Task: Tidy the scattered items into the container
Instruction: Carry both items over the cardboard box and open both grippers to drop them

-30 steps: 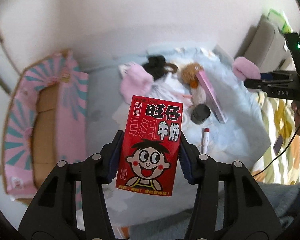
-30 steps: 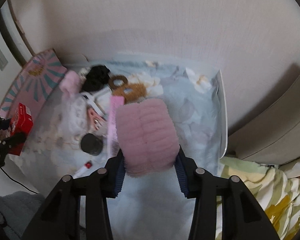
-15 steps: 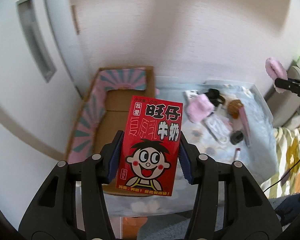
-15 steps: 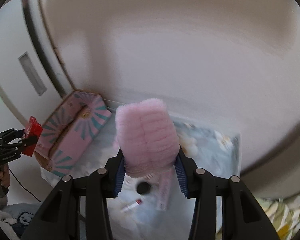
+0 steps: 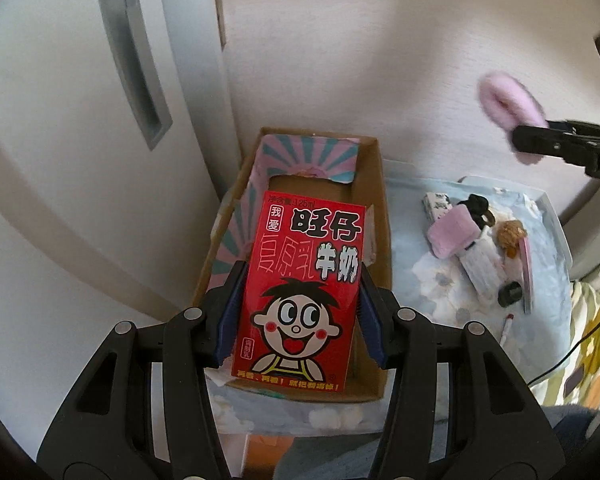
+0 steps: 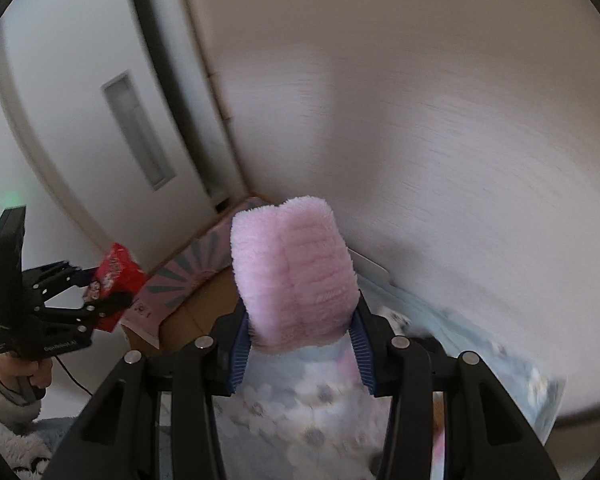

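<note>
My left gripper [image 5: 300, 312] is shut on a red milk carton [image 5: 304, 300] with a cartoon face, held above the open cardboard box [image 5: 374, 184] with pink and teal striped flaps. My right gripper [image 6: 300, 344] is shut on a fluffy pink headband [image 6: 294, 272], raised above the table. In the left wrist view the right gripper [image 5: 516, 140] with the pink headband [image 5: 508, 104] hovers at the upper right. In the right wrist view the left gripper [image 6: 100, 292] with the carton [image 6: 118, 276] is at the left, beside the box [image 6: 188, 276].
On the floral blue cloth [image 5: 440, 288] lie another pink fluffy item [image 5: 452, 234], a black hair tie [image 5: 478, 204], a brown item [image 5: 510, 234], a pink flat stick [image 5: 526, 272], a black cap [image 5: 510, 292] and a small pen [image 5: 506, 322]. A white door [image 5: 80, 120] stands left.
Both grippers have swung left toward the box with their loads. The carton now hangs over the box opening; the headband has risen and come nearer the box.
</note>
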A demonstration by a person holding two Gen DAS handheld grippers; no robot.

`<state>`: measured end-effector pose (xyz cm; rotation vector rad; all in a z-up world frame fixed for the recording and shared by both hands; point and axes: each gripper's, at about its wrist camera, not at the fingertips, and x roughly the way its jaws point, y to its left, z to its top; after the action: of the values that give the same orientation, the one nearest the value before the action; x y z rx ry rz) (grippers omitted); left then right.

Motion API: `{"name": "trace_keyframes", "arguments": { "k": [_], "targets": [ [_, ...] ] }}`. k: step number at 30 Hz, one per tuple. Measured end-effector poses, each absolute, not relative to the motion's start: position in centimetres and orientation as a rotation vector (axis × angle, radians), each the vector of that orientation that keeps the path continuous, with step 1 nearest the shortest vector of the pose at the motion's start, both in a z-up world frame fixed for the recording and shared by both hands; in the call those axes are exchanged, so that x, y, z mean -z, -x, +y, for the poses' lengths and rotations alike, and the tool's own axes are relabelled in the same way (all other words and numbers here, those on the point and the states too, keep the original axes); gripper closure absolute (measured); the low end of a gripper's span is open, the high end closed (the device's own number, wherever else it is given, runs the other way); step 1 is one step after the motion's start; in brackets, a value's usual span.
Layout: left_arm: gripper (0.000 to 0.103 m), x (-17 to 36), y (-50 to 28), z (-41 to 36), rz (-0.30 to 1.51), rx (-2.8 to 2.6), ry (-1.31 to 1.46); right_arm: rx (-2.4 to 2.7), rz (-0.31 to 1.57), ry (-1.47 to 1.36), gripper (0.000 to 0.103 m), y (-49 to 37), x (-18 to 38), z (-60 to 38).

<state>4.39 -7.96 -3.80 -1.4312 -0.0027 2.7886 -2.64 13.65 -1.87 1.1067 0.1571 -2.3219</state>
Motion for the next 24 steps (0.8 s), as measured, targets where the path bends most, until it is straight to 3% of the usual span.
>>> {"name": "trace_keyframes", "arguments": {
  "k": [7, 24],
  "targets": [
    [0.055, 5.9, -2.6, -8.1, 0.044, -2.745, 1.51, 2.115, 0.38, -1.201, 0.062, 6.0, 5.4, 4.6],
    [0.055, 12.5, 0.0, -7.1, 0.162, -2.578, 1.657, 1.906, 0.521, -1.406, 0.061, 11.6, 14.7, -5.3]
  ]
}}
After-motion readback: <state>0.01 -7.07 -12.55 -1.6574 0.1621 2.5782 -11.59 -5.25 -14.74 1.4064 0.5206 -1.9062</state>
